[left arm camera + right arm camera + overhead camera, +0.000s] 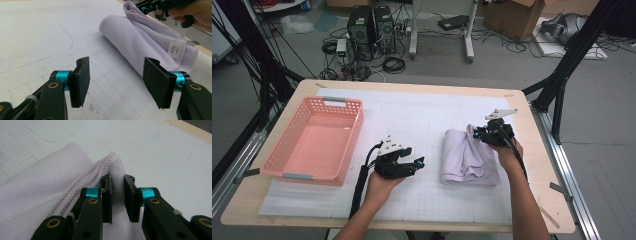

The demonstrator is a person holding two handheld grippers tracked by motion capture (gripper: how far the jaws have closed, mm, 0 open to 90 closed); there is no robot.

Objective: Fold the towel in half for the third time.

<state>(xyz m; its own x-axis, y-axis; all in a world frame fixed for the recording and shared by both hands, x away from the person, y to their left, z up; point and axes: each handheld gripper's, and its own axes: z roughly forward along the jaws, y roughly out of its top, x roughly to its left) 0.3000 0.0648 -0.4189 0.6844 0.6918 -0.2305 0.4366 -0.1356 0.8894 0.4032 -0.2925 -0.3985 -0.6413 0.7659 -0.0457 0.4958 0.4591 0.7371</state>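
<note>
A folded lilac towel [467, 155] lies on the white gridded mat, right of centre. My right gripper [479, 134] is shut on the towel's far right corner and holds that corner [117, 170] a little lifted; the cloth [37, 195] bunches between the jaws. My left gripper [417, 163] is open, low over the mat to the left of the towel, with nothing between its pads [81, 80]. From the left gripper view the towel [145, 42] shows a white label [176, 48] near its hemmed edge, and the right gripper [145, 8] pinches its far end.
A pink plastic basket [292, 150] stands empty at the left of the table. The wooden table edge [537, 150] runs close to the right of the towel. Computer towers, cables and a cardboard box lie on the floor beyond.
</note>
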